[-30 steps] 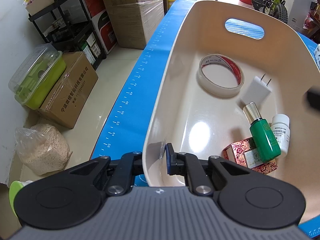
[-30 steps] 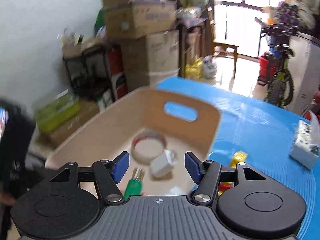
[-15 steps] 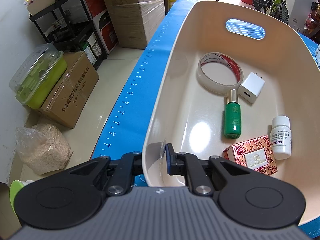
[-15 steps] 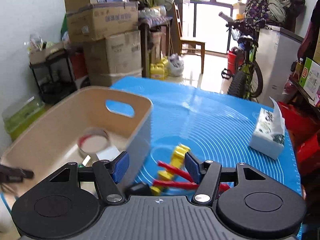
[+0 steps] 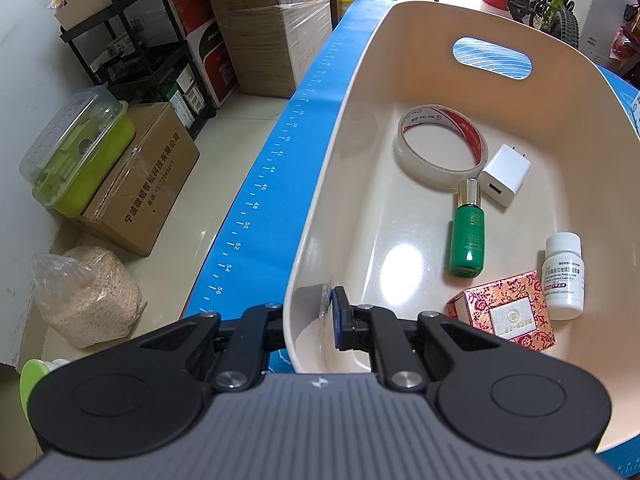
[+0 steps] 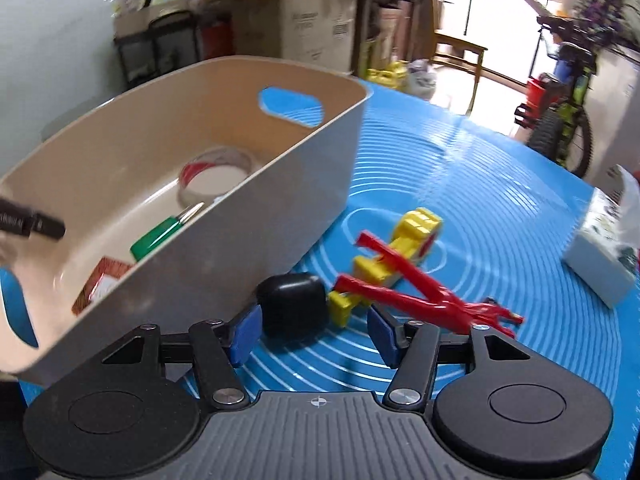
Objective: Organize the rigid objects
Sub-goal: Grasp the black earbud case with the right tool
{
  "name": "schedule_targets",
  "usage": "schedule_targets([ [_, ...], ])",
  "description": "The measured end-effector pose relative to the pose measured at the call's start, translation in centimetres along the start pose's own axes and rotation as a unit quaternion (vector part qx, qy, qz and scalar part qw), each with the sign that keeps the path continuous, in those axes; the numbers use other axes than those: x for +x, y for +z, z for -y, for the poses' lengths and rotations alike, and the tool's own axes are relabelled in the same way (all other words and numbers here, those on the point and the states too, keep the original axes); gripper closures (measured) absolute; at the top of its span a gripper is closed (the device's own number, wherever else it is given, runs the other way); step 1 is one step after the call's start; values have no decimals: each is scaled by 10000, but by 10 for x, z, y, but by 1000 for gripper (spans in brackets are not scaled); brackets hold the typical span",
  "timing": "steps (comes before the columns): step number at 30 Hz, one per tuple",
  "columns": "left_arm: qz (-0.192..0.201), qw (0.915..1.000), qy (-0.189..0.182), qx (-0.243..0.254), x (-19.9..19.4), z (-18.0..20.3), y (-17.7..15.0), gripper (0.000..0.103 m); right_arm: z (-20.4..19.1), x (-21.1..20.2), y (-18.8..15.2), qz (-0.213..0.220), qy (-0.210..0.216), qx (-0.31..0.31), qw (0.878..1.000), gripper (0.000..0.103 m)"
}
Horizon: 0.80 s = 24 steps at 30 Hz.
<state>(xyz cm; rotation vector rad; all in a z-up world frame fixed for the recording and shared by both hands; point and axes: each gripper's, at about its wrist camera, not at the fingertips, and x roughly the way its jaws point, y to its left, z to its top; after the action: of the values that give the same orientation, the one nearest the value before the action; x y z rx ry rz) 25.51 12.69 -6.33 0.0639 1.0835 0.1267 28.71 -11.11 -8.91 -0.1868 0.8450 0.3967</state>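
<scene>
A beige bin [image 5: 352, 128] stands on the blue mat; it also shows in the right wrist view [image 6: 256, 240]. In it lie a tape roll [image 5: 440, 148], a white charger [image 5: 505, 176], a green bottle [image 5: 467, 236], a white pill bottle [image 5: 563, 278] and a red patterned box [image 5: 506, 316]. My left gripper [image 5: 308, 316] is shut on the bin's near rim. My right gripper [image 6: 314, 334] is open, low over the mat, with a black rounded case [image 6: 294, 304] between its fingers. A yellow toy [image 6: 396, 256] and red tongs [image 6: 420, 292] lie just beyond.
A tissue pack [image 6: 604, 256] lies at the mat's right. Left of the table, on the floor, are a cardboard box [image 5: 140, 184], a green lidded container [image 5: 76, 152], a bag of grain [image 5: 86, 296] and a black shelf [image 5: 132, 48].
My right gripper has swung out of the bin, to the right and down to the mat, closing in on the black case. The green bottle it dropped has settled. My left gripper has not moved.
</scene>
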Motion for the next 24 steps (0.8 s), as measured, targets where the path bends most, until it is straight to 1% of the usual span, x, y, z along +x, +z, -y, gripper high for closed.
schedule_targets([
  [3, 1, 10000, 0, 2, 0, 0, 0, 87, -6, 7, -3, 7, 135, -251, 9996, 37],
  [8, -5, 10000, -4, -14, -1, -3, -1, 87, -11, 18, -6, -11, 208, -516, 9984, 44],
  [17, -5, 10000, 1, -14, -1, -3, -1, 87, -12, 36, -6, -14, 4, -663, 9978, 49],
  [18, -4, 10000, 2, -14, -1, -3, -1, 87, -13, 38, -6, -9, -7, -668, 9978, 51],
  [19, -5, 10000, 2, -15, -1, -3, -1, 87, -13, 38, -6, -4, -7, -678, 9977, 56],
  [20, -7, 10000, -1, -16, 0, -3, -1, 87, -13, 38, -5, -18, -11, -677, 9977, 58],
  [21, -6, 10000, -3, -16, -1, -3, -1, 87, -14, 39, -5, -22, -38, -687, 9976, 59],
  [24, 2, 10000, 11, -2, -1, -3, -2, 87, -16, 37, -6, -1, -105, -703, 9975, 65],
])
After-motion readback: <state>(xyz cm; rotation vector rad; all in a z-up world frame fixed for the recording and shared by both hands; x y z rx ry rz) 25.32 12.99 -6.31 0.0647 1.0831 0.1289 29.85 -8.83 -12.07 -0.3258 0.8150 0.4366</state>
